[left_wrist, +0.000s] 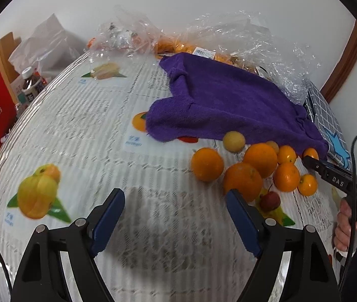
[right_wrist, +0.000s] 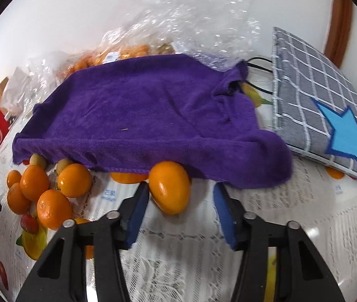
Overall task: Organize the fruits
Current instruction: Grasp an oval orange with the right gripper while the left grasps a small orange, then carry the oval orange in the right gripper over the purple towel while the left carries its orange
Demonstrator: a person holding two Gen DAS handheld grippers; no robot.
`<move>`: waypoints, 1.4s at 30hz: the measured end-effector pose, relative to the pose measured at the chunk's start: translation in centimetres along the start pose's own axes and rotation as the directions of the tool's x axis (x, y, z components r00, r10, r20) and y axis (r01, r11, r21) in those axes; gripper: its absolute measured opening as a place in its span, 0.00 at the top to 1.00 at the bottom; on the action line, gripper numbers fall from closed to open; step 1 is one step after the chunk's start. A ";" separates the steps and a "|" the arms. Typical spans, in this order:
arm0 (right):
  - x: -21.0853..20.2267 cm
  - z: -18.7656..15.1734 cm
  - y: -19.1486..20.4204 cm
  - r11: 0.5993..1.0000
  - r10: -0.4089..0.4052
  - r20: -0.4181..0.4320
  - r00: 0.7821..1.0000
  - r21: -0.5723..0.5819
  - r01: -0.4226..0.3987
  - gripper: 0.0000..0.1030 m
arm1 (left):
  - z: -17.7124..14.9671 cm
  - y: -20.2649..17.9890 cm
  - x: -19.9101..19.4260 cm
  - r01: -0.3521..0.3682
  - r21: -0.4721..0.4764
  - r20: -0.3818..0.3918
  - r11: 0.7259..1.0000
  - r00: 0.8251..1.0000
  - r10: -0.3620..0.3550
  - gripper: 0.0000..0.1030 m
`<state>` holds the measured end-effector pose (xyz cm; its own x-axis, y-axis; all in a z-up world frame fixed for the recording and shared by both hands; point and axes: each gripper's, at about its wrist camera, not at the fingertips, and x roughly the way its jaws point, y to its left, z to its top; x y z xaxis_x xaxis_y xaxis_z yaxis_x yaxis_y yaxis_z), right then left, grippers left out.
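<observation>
- The right gripper (right_wrist: pixel 181 201) has its jaws spread around a single orange (right_wrist: pixel 169 187) at the near hem of the purple towel (right_wrist: pixel 140 115). The left pad looks to be against the fruit, while a gap shows at the right pad, so this is not yet a pinch.
- The left gripper (left_wrist: pixel 175 216) hangs with its jaws wide apart over bare tablecloth (left_wrist: pixel 77 130), holding nothing.
- In the left wrist view the loose fruit cluster (left_wrist: pixel 259 168) lies at about two o'clock from that gripper — oranges, smaller mandarins, a yellowish fruit and a small red one.
- More fruit sits in a clear plastic bag (right_wrist: pixel 118 52) beyond the towel, at eleven o'clock in the right wrist view.
- Judged progress: early — nothing looks sorted, and nearly all fruit remains to be placed.
</observation>
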<state>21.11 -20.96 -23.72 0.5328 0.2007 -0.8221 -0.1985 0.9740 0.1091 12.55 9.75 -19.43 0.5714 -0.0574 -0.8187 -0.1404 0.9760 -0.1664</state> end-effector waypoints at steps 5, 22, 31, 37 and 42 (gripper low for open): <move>-0.3 -0.2 0.4 0.999 0.042 -0.008 0.999 -0.030 -0.042 0.69 | 1.0 -1.0 1.3 -0.043 0.025 0.031 0.999 0.999 0.042 0.21; -0.5 -0.4 -0.6 0.993 0.108 -0.003 0.994 -0.052 -0.108 0.69 | 1.8 -2.4 2.9 0.109 0.015 0.040 0.994 0.993 -0.110 0.69; -0.3 -0.2 -0.8 0.988 0.145 -0.001 0.989 -0.047 -0.145 0.69 | 1.8 -1.9 3.3 0.124 -0.019 0.040 0.992 0.992 -0.123 0.68; -0.2 -0.2 -0.7 0.988 0.147 0.009 0.989 -0.053 -0.146 0.69 | 1.9 -1.7 3.4 0.132 -0.026 0.042 0.991 0.990 -0.131 0.69; -1.6 -0.9 -0.9 0.990 0.134 0.035 0.990 -0.044 -0.133 0.69 | 1.9 -1.2 2.5 0.106 -0.034 0.060 0.994 0.993 -0.104 0.69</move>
<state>19.71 -22.24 -23.00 0.5301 0.3330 -0.7798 -0.3033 0.9333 0.1924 15.71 8.79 -20.24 0.6304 -0.1460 -0.7624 -0.1059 0.9568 -0.2708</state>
